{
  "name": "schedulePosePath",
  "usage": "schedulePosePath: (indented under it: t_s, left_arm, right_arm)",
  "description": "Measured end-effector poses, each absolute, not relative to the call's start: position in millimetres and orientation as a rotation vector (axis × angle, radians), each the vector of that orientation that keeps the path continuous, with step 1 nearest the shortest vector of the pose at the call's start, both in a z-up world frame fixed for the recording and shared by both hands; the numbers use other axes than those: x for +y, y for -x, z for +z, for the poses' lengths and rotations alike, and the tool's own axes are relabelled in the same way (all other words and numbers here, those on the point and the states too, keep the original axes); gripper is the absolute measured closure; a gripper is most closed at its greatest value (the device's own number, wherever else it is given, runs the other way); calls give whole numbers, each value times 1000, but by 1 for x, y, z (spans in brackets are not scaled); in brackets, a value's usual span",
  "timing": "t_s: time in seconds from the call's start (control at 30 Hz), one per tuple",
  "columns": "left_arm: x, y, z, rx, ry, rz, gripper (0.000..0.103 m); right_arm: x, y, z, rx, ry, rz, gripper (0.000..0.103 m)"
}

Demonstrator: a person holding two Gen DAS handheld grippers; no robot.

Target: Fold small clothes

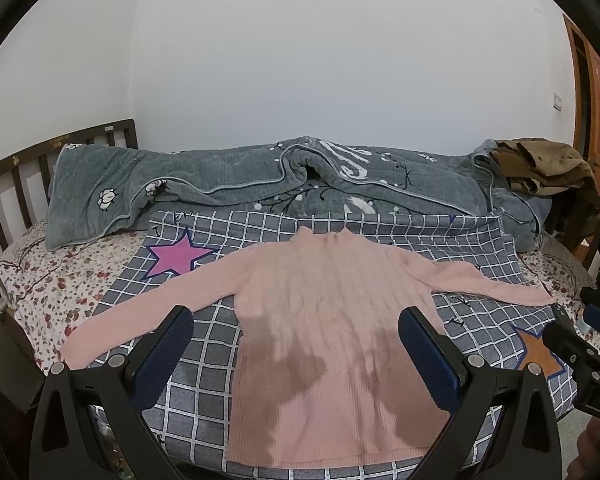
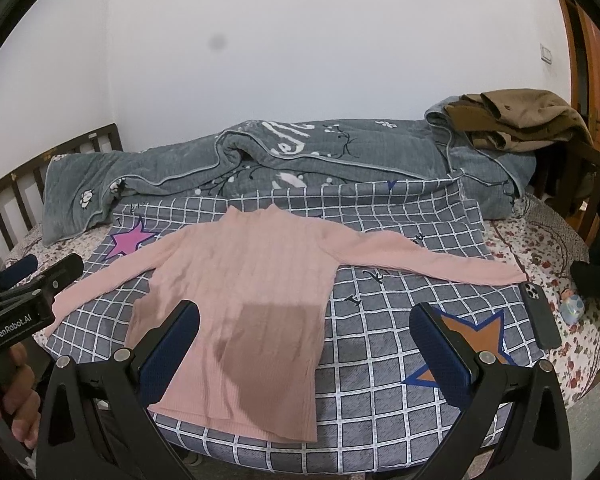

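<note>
Pink sweater (image 1: pixel 324 320) flat on checked cloth (image 1: pixel 204 384), both claws spread, empty

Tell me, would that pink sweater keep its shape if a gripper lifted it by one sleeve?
Probably not. The pink sweater lies limp and flat on the checked sheet, so it would likely droop and hang. Its ribbed knit looks thin, so it is probably light and may stretch.

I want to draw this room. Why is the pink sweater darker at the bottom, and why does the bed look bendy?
Left wrist view: the dark patches on the pink sweater are shadows, likely from the open left claw. Right wrist view: similar shadows beside the open right claw, plus a grey smudge on the wall, perhaps lens dirt. Both views: the fisheye lens curves the bed.
</note>
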State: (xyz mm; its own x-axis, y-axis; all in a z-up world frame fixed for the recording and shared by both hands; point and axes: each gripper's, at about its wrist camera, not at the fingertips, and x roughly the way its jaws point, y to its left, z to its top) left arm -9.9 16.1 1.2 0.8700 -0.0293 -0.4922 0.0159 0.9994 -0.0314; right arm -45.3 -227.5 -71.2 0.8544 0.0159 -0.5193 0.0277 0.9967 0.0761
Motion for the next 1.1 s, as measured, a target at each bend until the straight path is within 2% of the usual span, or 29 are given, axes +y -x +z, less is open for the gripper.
schedulePosePath:
  t_s: [1.1]
  left_arm:
    - [34, 3, -8, 503, 62, -36, 0]
  right_arm:
    - [-220, 37, -76, 552, -72, -13, 0]
